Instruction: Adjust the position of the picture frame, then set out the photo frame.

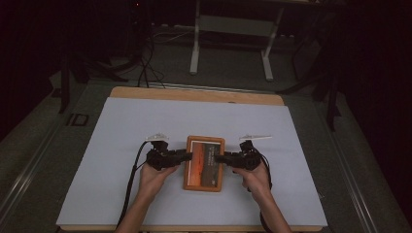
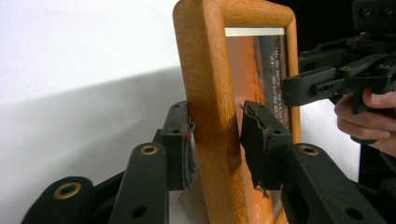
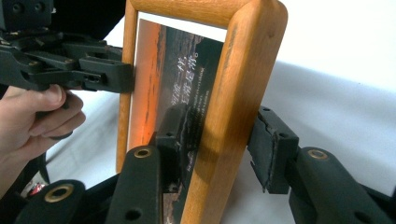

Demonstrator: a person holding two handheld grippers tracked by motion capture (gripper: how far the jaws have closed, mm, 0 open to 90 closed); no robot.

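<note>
At nine o'clock of the frame (image 1: 204, 163), in the high view, the left claw (image 1: 187, 156) comes in from the person's left hand (image 1: 154, 175), a cable trailing back from it toward the counter's near edge. Its own view shows the jaws set on either side of the frame's wooden side rail (image 2: 212, 116): one pad touches the outer face, the other sits at the glass side with a sliver of gap that cannot be judged, so it looks to be pinching the rail.

The frame lies at the centre of the counter (image 1: 121, 131), which is covered by a pale sheet, long side running from twelve to six o'clock. It is orange-brown wood with rounded corners. Behind the glass is a picture (image 3: 180, 93) with an orange-red band beside a dark area, a white strip at its top. On the dark area run columns of small white characters, East Asian script, too fine to read.

At three o'clock the right claw (image 1: 219, 158), in the right hand (image 1: 257, 177), meets the opposite rail. In its view the jaws stand spread: one lies over the glass, the other hangs clear of the wood's outer face.
</note>
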